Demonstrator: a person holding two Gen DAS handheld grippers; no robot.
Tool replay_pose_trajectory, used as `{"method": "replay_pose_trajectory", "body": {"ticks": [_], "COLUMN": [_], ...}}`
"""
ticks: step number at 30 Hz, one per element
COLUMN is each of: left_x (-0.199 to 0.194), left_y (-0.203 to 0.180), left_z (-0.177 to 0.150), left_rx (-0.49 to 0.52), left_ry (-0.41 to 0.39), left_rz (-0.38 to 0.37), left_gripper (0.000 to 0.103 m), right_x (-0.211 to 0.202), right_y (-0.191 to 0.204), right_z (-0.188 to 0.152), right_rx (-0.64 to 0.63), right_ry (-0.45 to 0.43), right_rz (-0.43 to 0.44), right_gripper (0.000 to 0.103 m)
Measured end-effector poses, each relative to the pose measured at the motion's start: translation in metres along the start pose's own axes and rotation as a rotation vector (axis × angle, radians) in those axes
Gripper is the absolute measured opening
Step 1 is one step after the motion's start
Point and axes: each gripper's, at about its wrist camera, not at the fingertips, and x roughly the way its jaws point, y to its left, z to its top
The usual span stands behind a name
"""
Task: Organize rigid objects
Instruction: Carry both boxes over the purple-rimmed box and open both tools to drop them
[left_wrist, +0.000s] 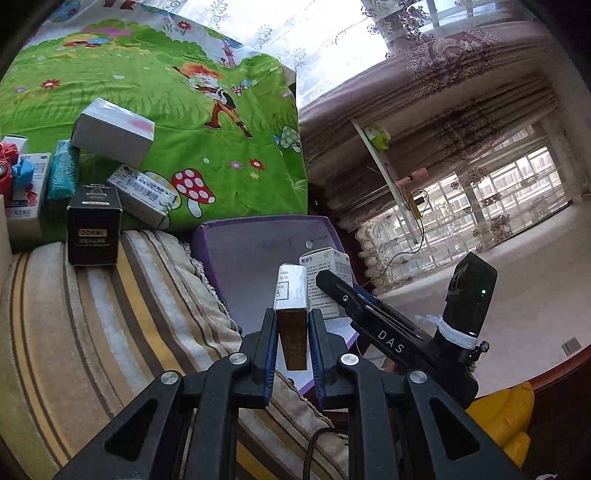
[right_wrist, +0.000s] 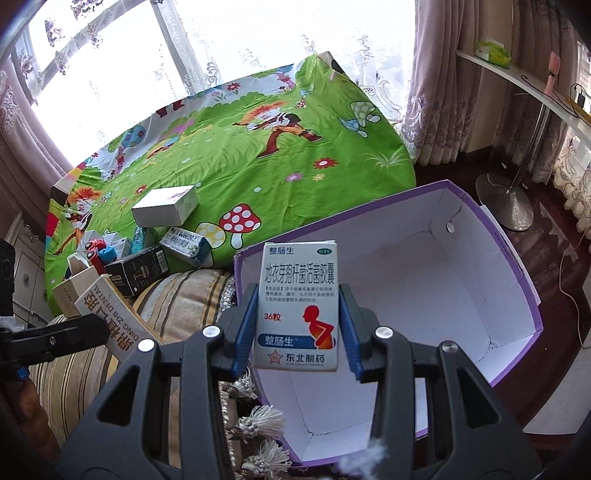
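My left gripper (left_wrist: 292, 314) is shut on a long narrow dental-paste box (left_wrist: 291, 295), white on the side with a brown end. The same box (right_wrist: 110, 314) shows at the left of the right wrist view. My right gripper (right_wrist: 299, 291) is shut on a white medicine box (right_wrist: 297, 306) with blue print and a red figure. It hangs over the near corner of an open purple carton (right_wrist: 517, 280) with a white, bare inside. In the left wrist view this medicine box (left_wrist: 325, 266) sits just right of my left fingers, in front of the purple carton (left_wrist: 229, 236).
A pile lies on the green cartoon sheet (right_wrist: 240, 166): a white box (right_wrist: 166, 206), a black box (right_wrist: 138, 271), a barcoded box (right_wrist: 184, 243), a red toy car (right_wrist: 96, 251). A striped blanket (left_wrist: 92, 314) borders the carton. A lamp base (right_wrist: 506, 203) stands on the floor.
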Motion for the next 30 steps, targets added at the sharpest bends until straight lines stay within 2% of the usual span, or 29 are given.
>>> {"method": "replay_pose_trajectory", "body": {"ticks": [4,5,7,8,10,13,17,23,24,27,30], "left_x": [0.02,0.023,0.02,0.016,0.007,-0.006,-0.019,-0.047,-0.054,-0.077,-0.099], "left_y": [-0.006,-0.004,-0.001,-0.002,-0.006,-0.009,-0.011,-0.011,-0.01,-0.002,0.015], "left_z": [-0.007,-0.01,-0.017,-0.02,-0.025,-0.03,-0.035,-0.04,-0.04,-0.042,-0.044], "left_rx": [0.021,0.008,-0.005,0.006,0.019,0.032,0.034,0.095,0.106,0.127,0.105], "left_ry": [0.045,0.063,0.065,0.054,0.037,0.003,-0.029,-0.123,-0.148,-0.229,-0.264], "left_rz": [0.027,0.04,0.052,0.066,0.088,0.132,0.159,0.236,0.253,0.316,0.373], "left_gripper": [0.02,0.025,0.028,0.028,0.033,0.046,0.048,0.05,0.05,0.054,0.056], "right_x": [-0.003,-0.003,-0.008,-0.01,-0.012,-0.015,-0.034,-0.056,-0.057,-0.056,-0.054], "right_y": [-0.009,-0.009,-0.01,-0.01,-0.009,-0.004,0.007,0.036,0.04,0.048,0.057], "right_z": [-0.005,-0.007,-0.01,-0.012,-0.015,-0.018,-0.017,-0.018,-0.019,-0.02,-0.02], "right_rx": [0.007,0.004,-0.002,-0.002,0.0,-0.023,-0.093,-0.284,-0.301,-0.305,-0.312], "right_ry": [-0.012,-0.009,-0.034,-0.051,-0.066,-0.072,-0.168,-0.29,-0.291,-0.271,-0.247], "right_rz": [-0.017,-0.019,-0.016,-0.018,-0.022,-0.018,-0.058,-0.108,-0.114,-0.058,-0.038], "right_gripper": [0.047,0.05,0.059,0.065,0.072,0.075,0.087,0.092,0.093,0.093,0.093]}}
